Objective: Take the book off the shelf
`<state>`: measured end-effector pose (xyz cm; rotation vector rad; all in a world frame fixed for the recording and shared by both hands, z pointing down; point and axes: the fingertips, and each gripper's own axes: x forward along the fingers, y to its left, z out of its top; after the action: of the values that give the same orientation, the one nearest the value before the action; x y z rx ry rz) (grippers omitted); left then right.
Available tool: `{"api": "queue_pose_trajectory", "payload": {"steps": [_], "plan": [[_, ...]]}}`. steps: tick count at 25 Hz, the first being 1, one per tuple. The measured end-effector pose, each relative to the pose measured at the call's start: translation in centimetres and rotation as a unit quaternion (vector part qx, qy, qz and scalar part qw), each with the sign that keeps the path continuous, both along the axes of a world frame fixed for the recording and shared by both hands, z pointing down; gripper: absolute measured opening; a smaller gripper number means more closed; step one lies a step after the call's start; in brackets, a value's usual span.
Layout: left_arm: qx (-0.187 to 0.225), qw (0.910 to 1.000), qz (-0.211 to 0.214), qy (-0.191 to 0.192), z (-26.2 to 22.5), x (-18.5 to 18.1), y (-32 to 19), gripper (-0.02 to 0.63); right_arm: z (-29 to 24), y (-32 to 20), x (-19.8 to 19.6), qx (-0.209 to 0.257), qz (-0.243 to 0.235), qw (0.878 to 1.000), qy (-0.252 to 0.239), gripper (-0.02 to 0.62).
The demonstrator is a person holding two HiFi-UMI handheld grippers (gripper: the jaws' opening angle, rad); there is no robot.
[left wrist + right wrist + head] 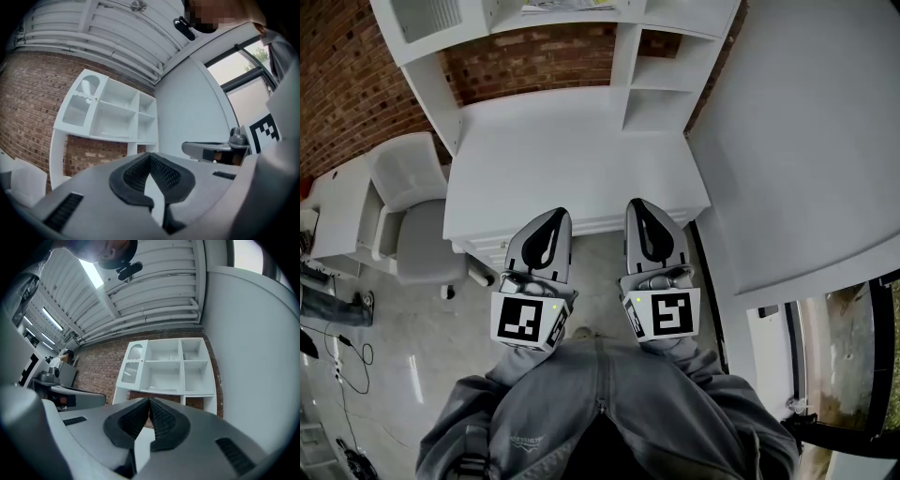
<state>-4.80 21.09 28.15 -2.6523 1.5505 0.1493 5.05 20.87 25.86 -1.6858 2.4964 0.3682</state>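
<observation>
Standing at the near edge of a white desk [572, 159], holding the left tongs [555, 216] and the right tongs [639, 203] side by side, each pressed fully together with nothing between the pads. Pointing both roughly level toward the white shelf unit [182, 376] that rises off the far side of the desk against a brick wall [534, 61]. Can make out the book [160, 389] only as a thin pale sliver lying flat on the floor of the wide lower middle compartment: ahead of and above both tongs, well apart from either, with the whole desk top between. Seems to lie with its long axis along the shelf front, so crosswise to the way the tongs point, offering a long thin edge. Cannot call either hand clearly nearer; judging by the head view, sits a touch closer to the line of the left tongs, yet shows almost dead ahead in the right gripper view. Will likely call for opening one pair, lifting it and reaching forward over the desk. Off to the left of the left tongs, a white chair [417, 234].
</observation>
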Motion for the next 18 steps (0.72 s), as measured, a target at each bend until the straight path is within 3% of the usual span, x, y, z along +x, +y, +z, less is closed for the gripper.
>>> {"api": "queue_pose_trajectory", "payload": {"steps": [10,18], "plan": [[-0.017,0.9994,0.026,0.016,1.6,-0.5,-3.0,0.006,1.3,-2.5,-0.6,-0.024,0.023,0.999,0.000,0.026],[-0.015,0.9993,0.026,0.022,1.6,-1.0,-3.8,0.006,1.2,-3.3,-1.0,-0.018,0.019,1.000,0.005,0.026]]}}
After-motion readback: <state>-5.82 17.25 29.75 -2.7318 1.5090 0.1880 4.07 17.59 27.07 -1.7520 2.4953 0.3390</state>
